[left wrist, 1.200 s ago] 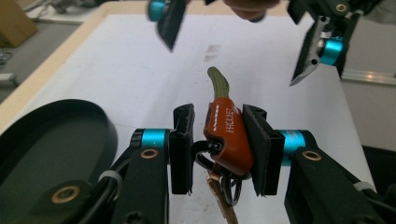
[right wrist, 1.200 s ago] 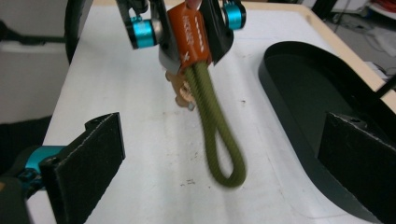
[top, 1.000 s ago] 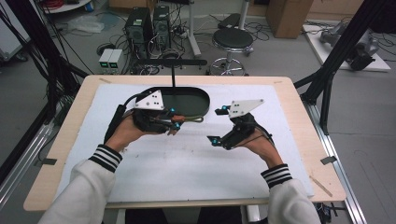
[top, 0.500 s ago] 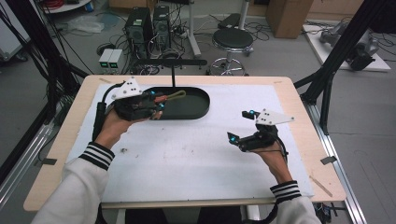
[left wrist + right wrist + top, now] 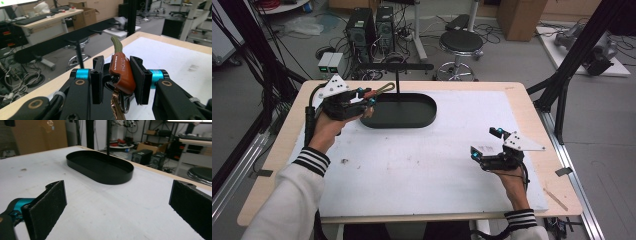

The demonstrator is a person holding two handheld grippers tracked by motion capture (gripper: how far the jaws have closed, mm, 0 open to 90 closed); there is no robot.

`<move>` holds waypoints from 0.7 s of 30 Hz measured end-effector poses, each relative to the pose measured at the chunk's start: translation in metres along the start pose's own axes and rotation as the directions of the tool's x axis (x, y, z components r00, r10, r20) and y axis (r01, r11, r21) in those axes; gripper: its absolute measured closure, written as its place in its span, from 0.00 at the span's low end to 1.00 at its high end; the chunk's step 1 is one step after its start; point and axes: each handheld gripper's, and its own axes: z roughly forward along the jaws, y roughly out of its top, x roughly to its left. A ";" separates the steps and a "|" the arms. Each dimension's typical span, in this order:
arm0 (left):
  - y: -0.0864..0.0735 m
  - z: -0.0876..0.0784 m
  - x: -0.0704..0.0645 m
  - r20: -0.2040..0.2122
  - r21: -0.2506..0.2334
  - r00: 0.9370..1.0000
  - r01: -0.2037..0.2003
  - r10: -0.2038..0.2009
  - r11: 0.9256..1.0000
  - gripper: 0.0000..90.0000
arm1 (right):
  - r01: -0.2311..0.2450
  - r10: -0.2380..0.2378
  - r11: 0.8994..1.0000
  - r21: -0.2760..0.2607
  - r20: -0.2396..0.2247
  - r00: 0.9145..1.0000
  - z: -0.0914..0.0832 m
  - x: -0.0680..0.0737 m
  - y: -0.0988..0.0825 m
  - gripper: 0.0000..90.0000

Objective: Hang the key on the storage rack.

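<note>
Left gripper [image 5: 362, 102] held raised, jaws clamped; right gripper [image 5: 486, 144] low (near the table edge), jaws spread wide

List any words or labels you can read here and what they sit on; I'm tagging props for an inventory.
"PHOENIX"-like stamped letters, too blurred to be sure, on the brown leather key fob held in the left claw.
No other text readable on the black tray or the table.
</note>
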 end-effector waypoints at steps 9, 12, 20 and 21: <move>0.000 -0.005 0.022 -0.057 0.001 0.998 0.015 -0.015 1.000 0.73 | 0.003 0.000 0.998 -0.055 0.061 0.998 -0.009 0.004 -0.013 0.00; 0.000 -0.006 0.029 -0.073 -0.003 0.997 0.019 -0.019 1.000 0.72 | 0.011 -0.004 0.996 -0.089 0.084 0.996 -0.011 0.004 -0.016 0.00; 0.000 -0.007 0.046 -0.125 -0.027 0.991 0.042 -0.045 0.999 0.73 | -0.026 0.037 0.995 -0.101 0.100 0.994 -0.017 0.003 -0.029 0.00; -0.001 -0.006 0.048 -0.131 -0.024 0.990 0.043 -0.045 0.999 0.73 | -0.027 0.037 0.995 -0.101 0.105 0.994 -0.018 0.002 -0.031 0.00</move>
